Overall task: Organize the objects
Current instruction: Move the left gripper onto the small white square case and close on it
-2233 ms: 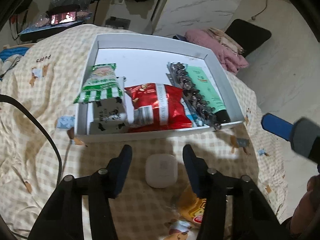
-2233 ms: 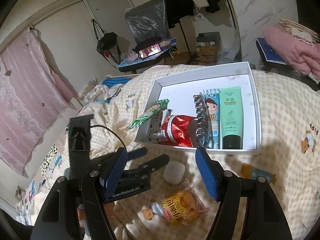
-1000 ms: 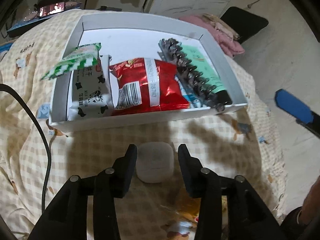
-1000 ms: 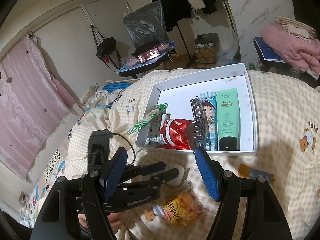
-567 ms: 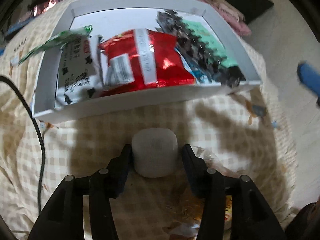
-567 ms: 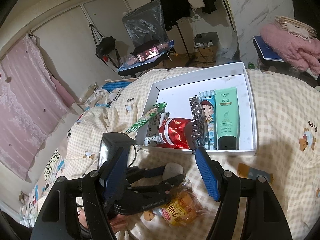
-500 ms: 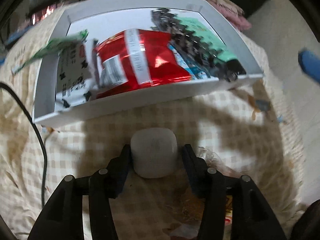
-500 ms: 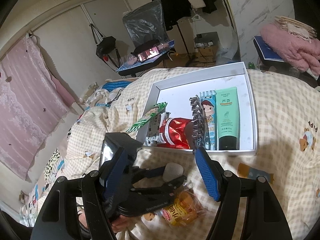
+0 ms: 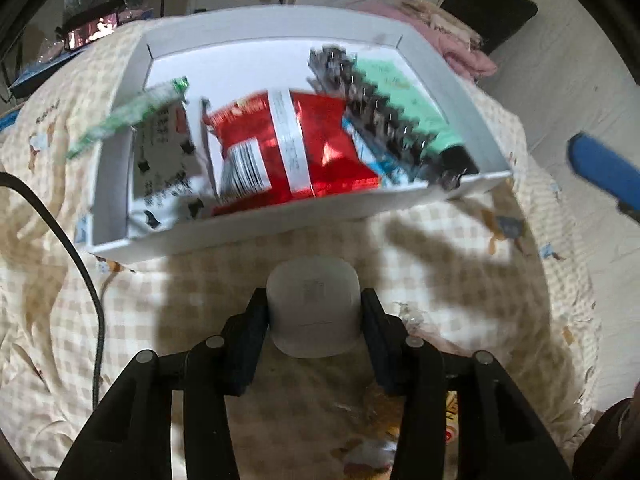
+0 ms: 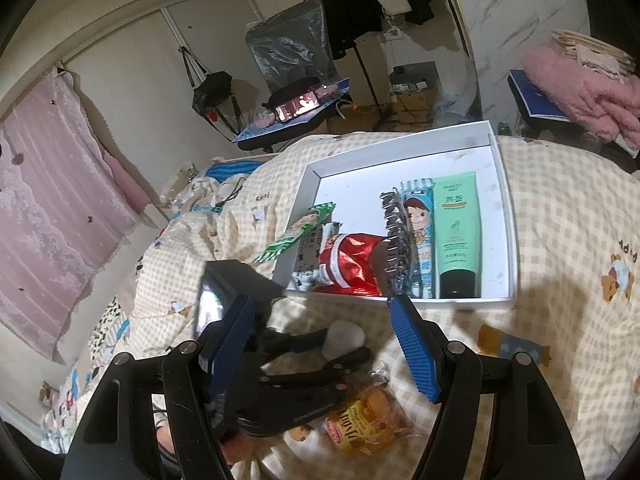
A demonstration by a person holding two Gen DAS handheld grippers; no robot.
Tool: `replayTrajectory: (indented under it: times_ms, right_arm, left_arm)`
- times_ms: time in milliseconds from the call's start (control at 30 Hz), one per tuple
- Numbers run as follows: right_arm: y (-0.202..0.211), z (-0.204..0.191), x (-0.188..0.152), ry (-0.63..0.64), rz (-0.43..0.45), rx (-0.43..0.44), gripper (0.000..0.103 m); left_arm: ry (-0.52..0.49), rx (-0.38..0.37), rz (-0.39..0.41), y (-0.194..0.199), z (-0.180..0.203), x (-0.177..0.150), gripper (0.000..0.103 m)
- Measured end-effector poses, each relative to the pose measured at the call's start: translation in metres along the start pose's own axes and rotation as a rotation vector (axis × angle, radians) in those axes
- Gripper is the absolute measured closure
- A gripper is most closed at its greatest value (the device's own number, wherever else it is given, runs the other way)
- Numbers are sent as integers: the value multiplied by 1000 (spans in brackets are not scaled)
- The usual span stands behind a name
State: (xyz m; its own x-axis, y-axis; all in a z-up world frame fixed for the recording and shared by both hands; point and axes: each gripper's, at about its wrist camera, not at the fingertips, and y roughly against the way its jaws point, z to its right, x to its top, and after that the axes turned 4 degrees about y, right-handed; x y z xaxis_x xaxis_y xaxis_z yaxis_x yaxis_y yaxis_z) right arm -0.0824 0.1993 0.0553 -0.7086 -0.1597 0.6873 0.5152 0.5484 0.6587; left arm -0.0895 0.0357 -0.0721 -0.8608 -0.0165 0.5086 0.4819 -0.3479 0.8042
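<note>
Gripping the small white case between its two black fingers, the left tool has just been closing, and both pads now press the case's sides. The case sits just in front of the near wall of the white box, above the checked bedspread; whether it touches the cloth cannot be told. From the right wrist view the same case shows between the left tool's fingers, near the box's front wall.

Inside the box, counted from its left wall: a green-striped packet leans over the left rim, a black-and-white printed packet lies beside it, then a red foil packet, a dark hair claw, a blue cartoon-printed packet and a green tube with its black cap toward the front wall.

The right tool hangs in front of the box with its blue-padded jaws standing apart and nothing between them. A yellow wrapped snack lies on the bedspread in front of the box, below the case.
</note>
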Motion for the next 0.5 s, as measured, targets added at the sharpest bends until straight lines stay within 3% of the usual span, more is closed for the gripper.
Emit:
replayTrajectory:
  times_ms: [200, 367, 500]
  right_arm:
    - [3, 0, 1, -1, 10, 5, 31]
    - [0, 0, 1, 8, -1, 3, 31]
    - [-9, 2, -1, -2, -31, -5, 31]
  left_arm:
    - [42, -67, 46, 31, -9, 5, 54]
    - [40, -49, 94, 55, -12, 20, 54]
    - [70, -89, 138, 77, -13, 27, 54]
